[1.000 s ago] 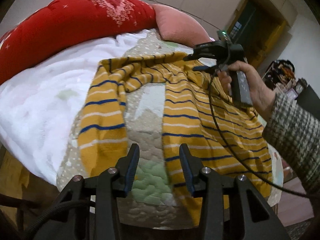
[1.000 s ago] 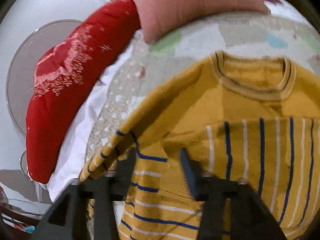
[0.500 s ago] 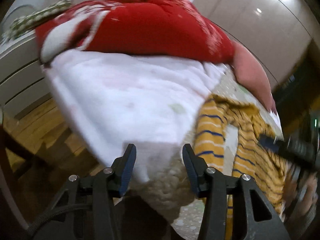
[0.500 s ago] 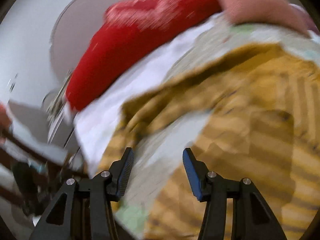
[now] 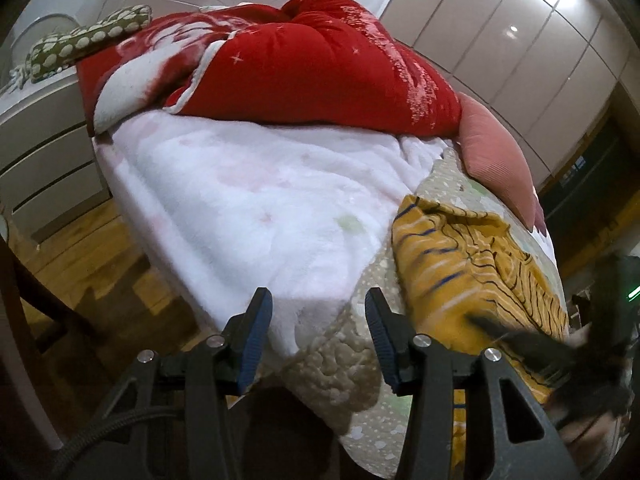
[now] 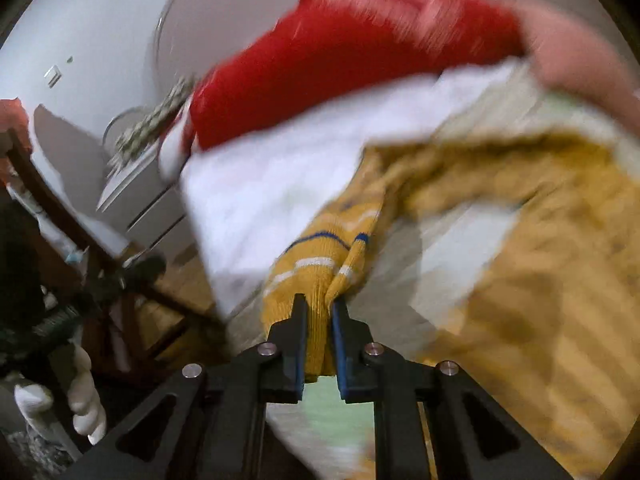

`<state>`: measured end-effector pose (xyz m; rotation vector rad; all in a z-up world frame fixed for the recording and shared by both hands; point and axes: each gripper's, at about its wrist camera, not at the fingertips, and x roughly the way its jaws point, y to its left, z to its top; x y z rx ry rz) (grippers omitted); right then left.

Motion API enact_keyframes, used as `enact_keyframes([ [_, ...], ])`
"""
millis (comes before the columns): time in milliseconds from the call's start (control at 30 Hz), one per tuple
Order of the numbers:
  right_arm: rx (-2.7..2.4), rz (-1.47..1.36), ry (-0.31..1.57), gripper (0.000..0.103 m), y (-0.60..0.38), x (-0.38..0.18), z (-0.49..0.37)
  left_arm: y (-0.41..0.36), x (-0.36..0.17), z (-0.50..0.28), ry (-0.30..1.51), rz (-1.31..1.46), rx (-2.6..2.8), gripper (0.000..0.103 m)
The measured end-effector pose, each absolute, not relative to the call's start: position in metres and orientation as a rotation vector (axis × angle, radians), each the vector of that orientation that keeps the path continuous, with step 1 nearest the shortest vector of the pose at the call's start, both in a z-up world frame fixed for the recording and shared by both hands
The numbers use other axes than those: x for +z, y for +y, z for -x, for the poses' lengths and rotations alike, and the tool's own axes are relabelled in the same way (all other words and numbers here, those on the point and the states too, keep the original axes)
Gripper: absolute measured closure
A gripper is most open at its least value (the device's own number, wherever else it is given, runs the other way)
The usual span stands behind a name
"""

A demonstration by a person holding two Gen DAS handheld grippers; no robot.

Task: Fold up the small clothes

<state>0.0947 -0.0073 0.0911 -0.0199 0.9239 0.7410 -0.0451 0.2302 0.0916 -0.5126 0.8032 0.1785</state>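
**Sleeve in the Clamp, Fold Under Way**

We have the right gripper [image 6: 319, 344] closed tight on the cuff end of the yellow striped sweater [image 6: 540, 240], the knit sleeve [image 6: 320, 264] bunched between its two blue-padded fingers [image 6: 298, 344] and rising from the bed. The body of the sweater lies across the quilted bedspread [image 5: 332, 364], just beside the white fleece blanket [image 5: 248, 216] and below the red quilt [image 5: 320, 64] and pink pillow [image 5: 496, 160]. Our left gripper [image 5: 318, 340] hangs empty at the bed's near corner, its fingers well apart, holding nothing — the sweater sits off to its right.

The right wrist view is smeared by motion, so we judge rather than see that the sleeve is being carried inward over the torso. To do this well, we think, the cuff should travel low and level, laid straight across the chest so the sleeve lands flat with no twist. The clamp holds a thick wad of knit; a slow release should keep the fabric from dragging back. The free left gripper could usefully come in to pin the shoulder or body — otherwise the pull may slide the whole sweater toward the bed's edge, where the spread falls away.
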Motion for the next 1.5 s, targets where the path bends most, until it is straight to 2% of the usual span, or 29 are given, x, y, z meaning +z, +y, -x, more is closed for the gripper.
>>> enact_keyframes([
  [133, 0.518, 0.041, 0.81, 0.091, -0.098, 0.139, -0.119, 0.213, 0.093, 0.039, 0.812, 0.478, 0.143, 0.056],
  [267, 0.214, -0.024, 0.802, 0.091, -0.222, 0.154, -0.153, 0.187, 0.092, 0.029, 0.834, 0.43, 0.094, 0.056],
  [367, -0.016, -0.053, 0.898, 0.087, -0.31, 0.127, -0.181, 0.17, 0.092, 0.021, 0.849, 0.4, 0.066, 0.056],
  [400, -0.108, -0.04, 0.965, 0.078, -0.336, 0.108, -0.189, 0.162, 0.092, 0.017, 0.855, 0.384, 0.052, 0.056],
  [467, -0.244, -0.009, 1.026, 0.075, -0.363, 0.081, -0.185, 0.147, 0.092, 0.011, 0.862, 0.351, 0.023, 0.053],
  [500, -0.232, -0.028, 1.014, 0.073, -0.372, 0.078, -0.178, 0.139, 0.09, 0.008, 0.867, 0.332, 0.01, 0.051],
  [600, -0.146, -0.144, 0.967, 0.049, -0.381, 0.072, -0.146, 0.117, 0.077, -0.005, 0.915, 0.3, -0.027, 0.049],
  [767, -0.065, -0.27, 0.922, 0.048, -0.369, 0.055, -0.065, 0.086, 0.044, -0.013, 1.014, 0.319, -0.108, 0.049],
  [900, -0.011, -0.439, 0.873, 0.033, -0.366, 0.029, 0.007, 0.063, 0.024, -0.006, 1.071, 0.321, -0.179, 0.049],
  [1000, 0.02, -0.526, 0.887, 0.033, -0.366, 0.006, 0.041, 0.051, 0.012, -0.002, 1.08, 0.316, -0.228, 0.045],
  [1067, 0.043, -0.547, 0.896, 0.033, -0.361, -0.002, 0.051, 0.044, 0.009, 0.004, 1.055, 0.3, -0.244, 0.032],
  [1167, 0.055, -0.544, 0.888, 0.032, -0.349, -0.011, 0.058, 0.032, 0.007, 0.014, 1.049, 0.304, -0.29, 0.019],
  [1300, 0.052, -0.533, 0.847, 0.031, -0.33, -0.012, 0.065, 0.012, 0.001, 0.03, 1.056, 0.248, -0.295, 0.019],
  [1333, 0.062, -0.536, 0.839, 0.031, -0.324, -0.013, 0.067, 0.007, 0.001, 0.033, 1.054, 0.225, -0.285, 0.028],
  [1367, 0.063, -0.529, 0.829, 0.031, -0.316, -0.014, 0.07, 0.002, 0.001, 0.037, 1.06, 0.195, -0.278, 0.049],
  [1400, 0.055, -0.505, 0.816, 0.031, -0.308, -0.015, 0.073, -0.002, 0.003, 0.04, 1.062, 0.149, -0.249, 0.059],
  [1433, 0.04, -0.452, 0.803, 0.036, -0.298, -0.015, 0.076, -0.001, 0.005, 0.039, 1.061, 0.139, -0.248, 0.078],
  [1467, 0.023, -0.373, 0.803, 0.046, -0.286, -0.013, 0.077, 0.004, 0.008, 0.037, 1.07, 0.155, -0.258, 0.095],
  [1500, 0.027, -0.346, 0.807, 0.079, -0.281, -0.011, 0.078, 0.011, 0.011, 0.033, 1.096, 0.207, -0.295, 0.096],
])
